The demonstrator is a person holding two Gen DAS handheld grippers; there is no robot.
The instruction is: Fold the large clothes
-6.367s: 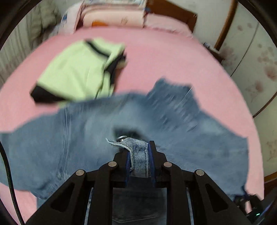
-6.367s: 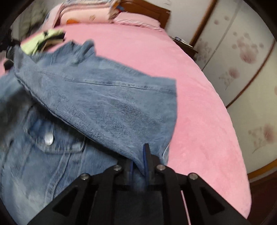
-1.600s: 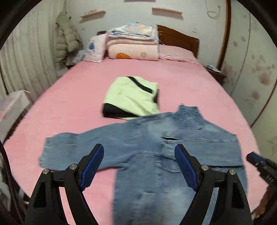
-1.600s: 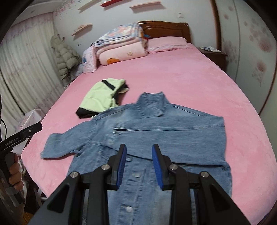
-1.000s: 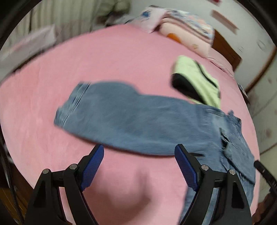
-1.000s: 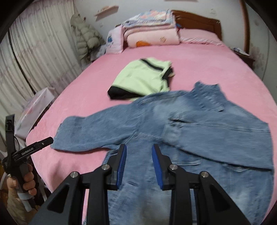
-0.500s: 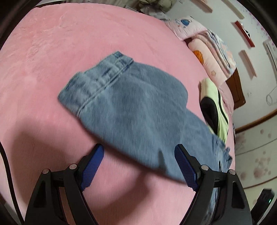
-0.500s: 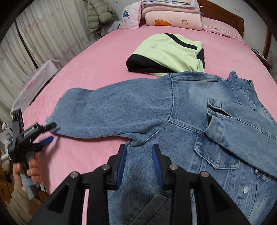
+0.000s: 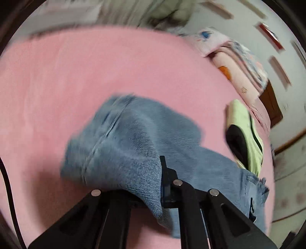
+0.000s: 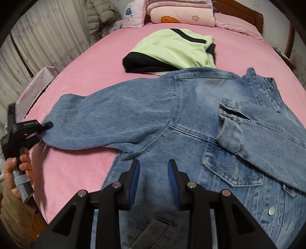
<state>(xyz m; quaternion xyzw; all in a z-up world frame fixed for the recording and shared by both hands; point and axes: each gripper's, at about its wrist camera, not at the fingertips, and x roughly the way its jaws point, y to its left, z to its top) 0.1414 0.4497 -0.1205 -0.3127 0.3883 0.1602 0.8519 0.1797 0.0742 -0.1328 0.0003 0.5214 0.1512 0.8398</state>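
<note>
A blue denim jacket (image 10: 191,122) lies front-up on the pink bed (image 10: 86,72). One sleeve is folded across its chest at the right. The other sleeve (image 10: 99,118) stretches out to the left. My left gripper (image 9: 153,183) is shut on that sleeve's cuff end (image 9: 122,153), which bunches up over its fingers; it also shows in the right wrist view (image 10: 45,126) at the cuff. My right gripper (image 10: 154,178) is open and empty, hovering over the jacket's lower front near the armpit.
A folded light-green and black garment (image 10: 172,51) lies on the bed beyond the jacket, also in the left wrist view (image 9: 246,134). Stacked pink bedding and pillows (image 10: 181,15) sit at the headboard. A white box (image 10: 36,84) and curtains stand left of the bed.
My left gripper went from open above the sleeve to shut on its cuff end. My right gripper moved lower and closer over the jacket, still open.
</note>
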